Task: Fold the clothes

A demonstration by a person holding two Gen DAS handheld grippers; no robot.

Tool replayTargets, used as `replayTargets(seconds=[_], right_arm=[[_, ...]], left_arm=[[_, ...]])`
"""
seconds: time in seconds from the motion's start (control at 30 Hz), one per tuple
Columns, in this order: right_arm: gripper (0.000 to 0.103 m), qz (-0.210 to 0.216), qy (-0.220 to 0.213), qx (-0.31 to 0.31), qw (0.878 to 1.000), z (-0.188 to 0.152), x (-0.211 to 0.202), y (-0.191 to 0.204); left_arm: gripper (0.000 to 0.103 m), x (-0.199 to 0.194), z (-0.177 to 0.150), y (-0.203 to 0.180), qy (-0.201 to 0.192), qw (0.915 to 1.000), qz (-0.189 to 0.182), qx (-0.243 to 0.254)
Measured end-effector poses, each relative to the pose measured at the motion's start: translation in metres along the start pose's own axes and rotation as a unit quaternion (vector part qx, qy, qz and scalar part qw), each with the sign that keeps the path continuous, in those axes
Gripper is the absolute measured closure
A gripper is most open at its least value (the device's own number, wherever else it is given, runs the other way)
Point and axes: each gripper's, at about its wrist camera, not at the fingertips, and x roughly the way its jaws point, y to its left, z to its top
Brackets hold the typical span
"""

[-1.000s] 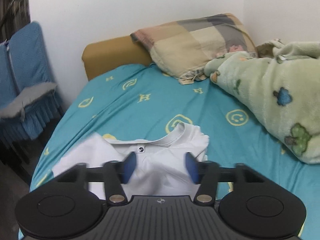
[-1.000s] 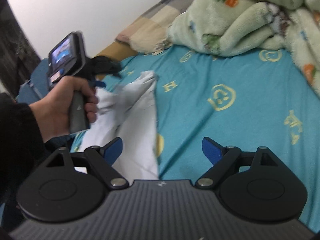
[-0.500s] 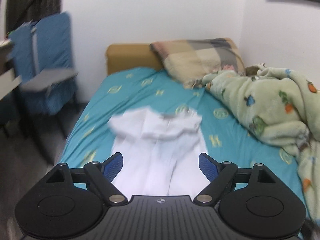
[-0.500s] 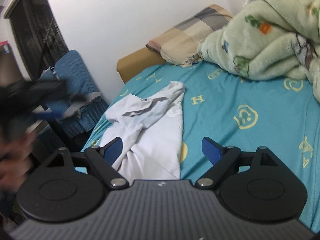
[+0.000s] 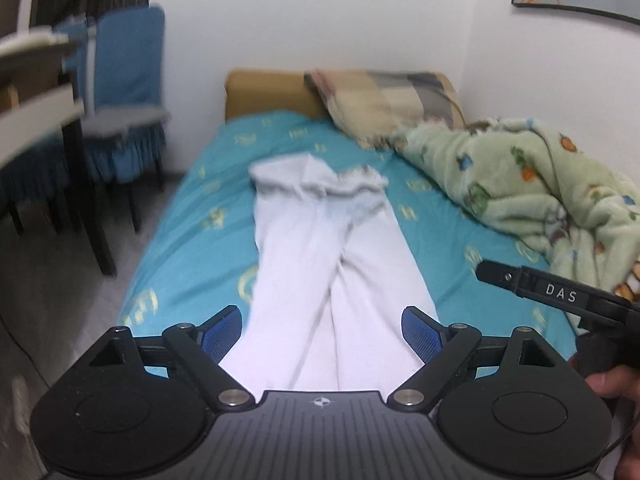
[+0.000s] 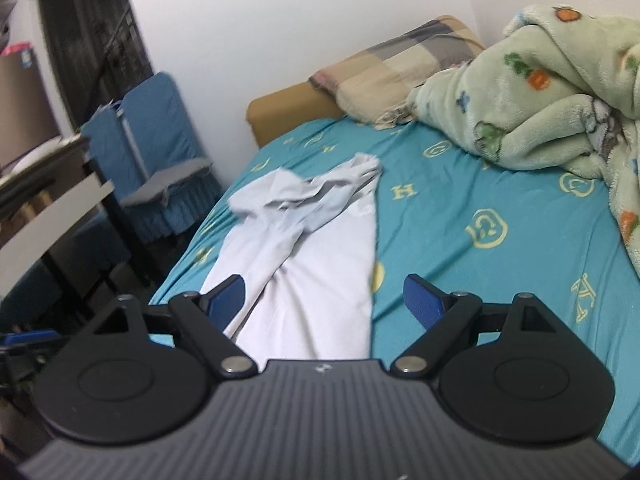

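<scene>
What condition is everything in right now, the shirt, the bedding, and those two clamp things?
Shirt: lying lengthwise on the bed, sides folded in, collar end rumpled, not held.
Left hand-held gripper: open, empty, above the shirt's near end.
Right hand-held gripper: open, empty, near the shirt's right edge.
Blanket: bunched in a heap, unfolded.
Pillow: propped against the headboard.
Sheet: spread over the bed.
</scene>
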Motion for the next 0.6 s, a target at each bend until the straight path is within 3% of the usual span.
replayTargets(seconds=[0.2,0.33,0.43,0.47,0.6], right_arm=[[0.016,0.003,0.046,-0.018,0.999,-0.013,0.008,0.012],[0.016,0.010,0.073,-0.009,0.997,-0.020,0.012,0.017],[0.019,0.032,0.087,-0.021,0.995,-0.023,0.012,0.029],[0.025,0.041,0.093,-0.028,0.994,-0.024,0.013,0.035],[0.028,0.098,0.148,-0.055,0.983,-0.036,0.030,0.081]], left_arm=[[0.013,0.000,-0.005,0.021,0.006,0.9999,-0.001,-0.010],[0.013,-0.007,0.000,0.048,-0.003,0.9988,-0.006,-0.050],[0.012,-0.017,0.010,0.077,-0.024,0.9960,0.016,-0.085],[0.010,-0.020,0.014,0.087,-0.030,0.9948,0.025,-0.094],[0.009,-0.027,0.022,0.123,-0.051,0.9888,0.065,-0.124]])
